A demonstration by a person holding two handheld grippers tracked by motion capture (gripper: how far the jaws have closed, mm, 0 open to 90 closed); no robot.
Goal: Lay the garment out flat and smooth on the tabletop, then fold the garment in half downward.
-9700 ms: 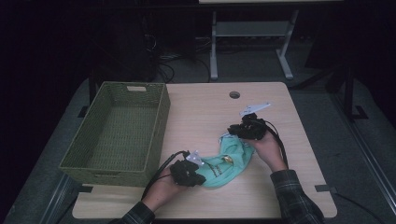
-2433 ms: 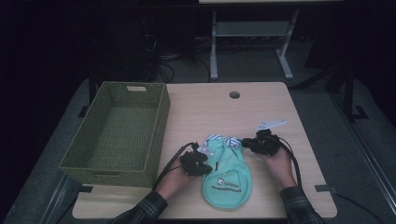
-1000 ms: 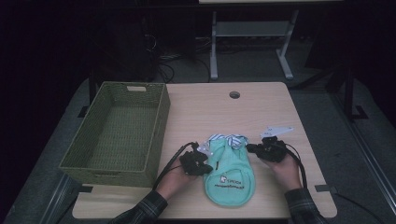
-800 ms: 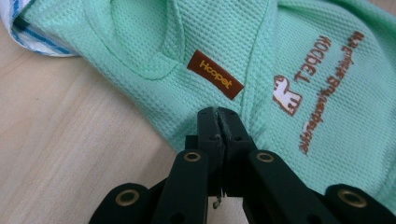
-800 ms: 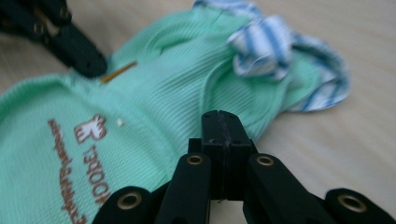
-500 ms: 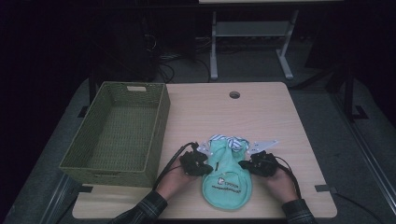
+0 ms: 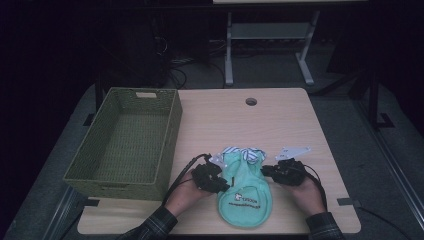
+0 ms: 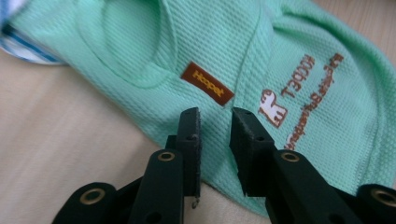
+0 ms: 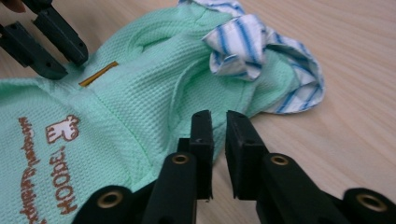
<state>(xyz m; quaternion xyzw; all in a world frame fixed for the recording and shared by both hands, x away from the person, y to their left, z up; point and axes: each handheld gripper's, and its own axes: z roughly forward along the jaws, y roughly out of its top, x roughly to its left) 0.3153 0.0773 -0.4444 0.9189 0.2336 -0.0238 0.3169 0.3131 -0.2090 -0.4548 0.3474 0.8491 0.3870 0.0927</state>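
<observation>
Plaid sleeves [image 7: 150, 227]; black jaws with brass-ringed screw holes, black cables [image 7: 182, 172].

Looks like a lab or recording studio, not a home. Light-wood table [image 7: 280, 120] w/ a round cable hole [image 7: 251, 101] at the far edge, well beyond the jaws, as on an office desk. Room around it is dark; only the tabletop is lit. Grey floor [image 7: 345, 115] past the far edge, w/ a tangle of black cables [image 7: 175, 65] and the metal legs of a grey stand [image 7: 267, 45] behind. Strips of tape [image 7: 347, 201] on the table's near corner, right of the jaws. Woven green basket [image 7: 127, 142] sits left of the jaws, the only homely item.
</observation>
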